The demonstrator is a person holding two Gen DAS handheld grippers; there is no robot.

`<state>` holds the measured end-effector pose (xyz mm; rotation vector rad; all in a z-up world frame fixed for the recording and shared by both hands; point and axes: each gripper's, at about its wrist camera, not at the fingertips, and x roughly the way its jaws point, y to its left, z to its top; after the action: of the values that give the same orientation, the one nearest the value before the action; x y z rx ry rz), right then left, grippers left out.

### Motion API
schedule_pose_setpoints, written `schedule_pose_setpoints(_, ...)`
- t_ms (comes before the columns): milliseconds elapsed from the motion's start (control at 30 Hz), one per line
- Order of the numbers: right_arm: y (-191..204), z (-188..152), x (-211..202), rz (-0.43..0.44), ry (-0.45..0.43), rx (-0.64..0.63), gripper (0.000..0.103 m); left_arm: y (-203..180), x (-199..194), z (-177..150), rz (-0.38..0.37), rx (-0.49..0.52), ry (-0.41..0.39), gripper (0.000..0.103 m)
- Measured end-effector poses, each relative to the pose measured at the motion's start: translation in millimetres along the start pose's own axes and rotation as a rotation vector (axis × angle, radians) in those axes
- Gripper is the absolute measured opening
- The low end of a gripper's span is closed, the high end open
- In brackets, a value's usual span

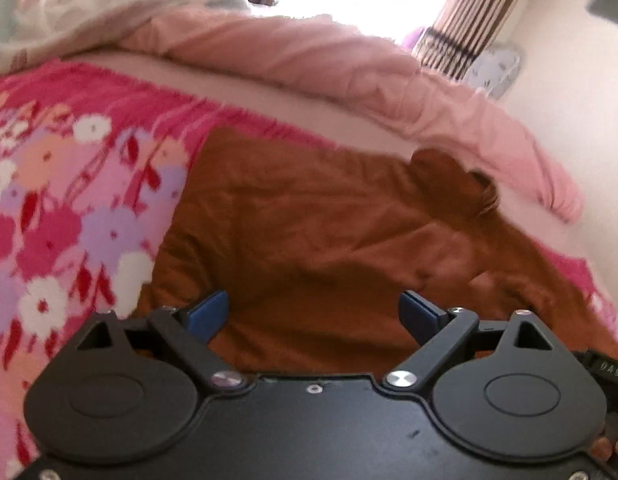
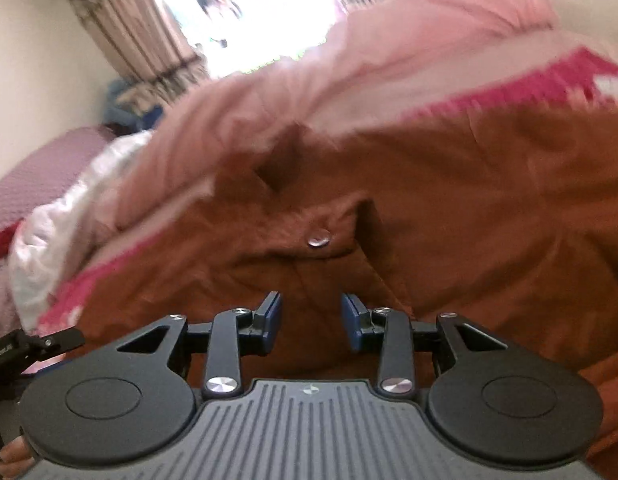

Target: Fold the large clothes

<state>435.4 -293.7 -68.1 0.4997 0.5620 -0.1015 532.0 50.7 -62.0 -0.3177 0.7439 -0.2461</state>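
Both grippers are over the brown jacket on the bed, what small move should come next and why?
Probably lower the right gripper onto the brown jacket near its metal snap button and close on the fabric. Both grippers look open and empty; the left gripper hovers over flat cloth, and the jacket lies spread on the floral blanket, unfolded.

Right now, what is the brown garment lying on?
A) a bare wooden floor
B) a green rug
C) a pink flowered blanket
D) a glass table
C: the brown garment is spread over the pink flowered blanket, which shows beside its left edge.
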Motion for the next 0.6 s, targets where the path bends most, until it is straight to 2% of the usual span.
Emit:
schedule_pose_setpoints(33, -4, -4, 1, -0.003, -0.009, 0.001, 0.036, -2, 4, -2, 0.010, 0.033, -0.008, 0.094)
schedule_pose_setpoints(100, -6, -6, 0, 0.005, -0.029, -0.010, 0.036, -13, 6, -4, 0.045, 0.105, -0.005, 0.096)
schedule_pose_setpoints(200, -9, 1, -15, 0.025, -0.021, 0.040, 0.038, -25, -1, -3, 0.061, 0.157, -0.011, 0.097)
schedule_pose_setpoints(267, -23, 6, -44, 0.038, -0.057, 0.092, 0.050, -28, -17, -3, 0.026, 0.162, -0.032, 0.097)
schedule_pose_setpoints(300, -32, 10, -60, 0.041, -0.085, 0.110, 0.053, -28, -24, -3, 0.007, 0.158, -0.043, 0.097)
schedule_pose_setpoints(367, -61, 13, -94, 0.031, -0.148, 0.154, 0.063, -28, -39, -8, -0.028, 0.154, -0.059, 0.097)
schedule_pose_setpoints(500, -148, 17, -147, -0.061, -0.216, 0.333, 0.064, -28, -57, -17, -0.062, 0.167, -0.072, 0.097)
schedule_pose_setpoints(600, -204, 17, -177, -0.191, -0.254, 0.419, 0.064, -29, -63, -19, -0.069, 0.164, -0.072, 0.097)
